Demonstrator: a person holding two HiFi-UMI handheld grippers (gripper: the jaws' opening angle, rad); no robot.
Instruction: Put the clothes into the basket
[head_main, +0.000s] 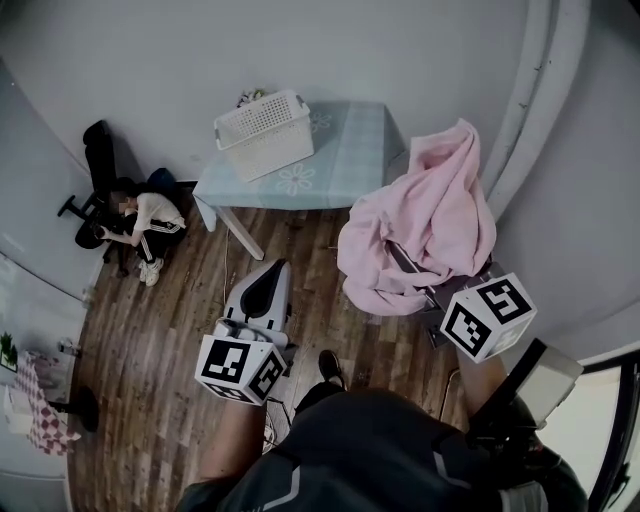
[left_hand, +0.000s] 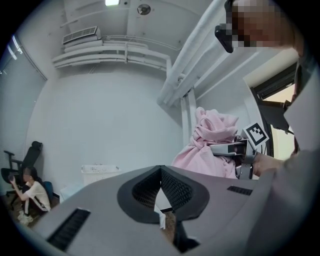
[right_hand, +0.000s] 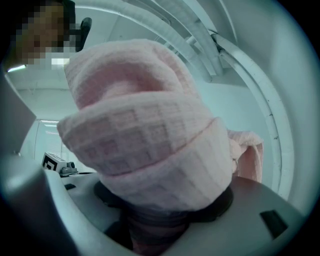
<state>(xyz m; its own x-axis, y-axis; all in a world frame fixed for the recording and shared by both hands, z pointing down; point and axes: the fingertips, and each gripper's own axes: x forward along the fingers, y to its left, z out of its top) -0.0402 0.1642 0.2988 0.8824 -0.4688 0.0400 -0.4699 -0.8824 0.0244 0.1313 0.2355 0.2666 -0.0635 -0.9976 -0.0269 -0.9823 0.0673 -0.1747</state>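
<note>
- Cloth (head_main: 425, 215), pink and waffle-textured, hangs bunched in thick folds right of the table (head_main: 350, 150), well apart from the white basket (head_main: 264, 133) standing there.
- Right gripper (right_hand: 160, 220) clamps it, jaw tips buried in the folds.
- Left gripper (left_hand: 161, 172) is empty, jaws together.

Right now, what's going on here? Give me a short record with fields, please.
Cloth: pink, bunched, hanging from the right gripper
Right gripper: jaws closed on the cloth
Left gripper: jaws together, nothing in them
Basket: white, on the table, looks empty
Person: sitting on the floor by the wall
</note>
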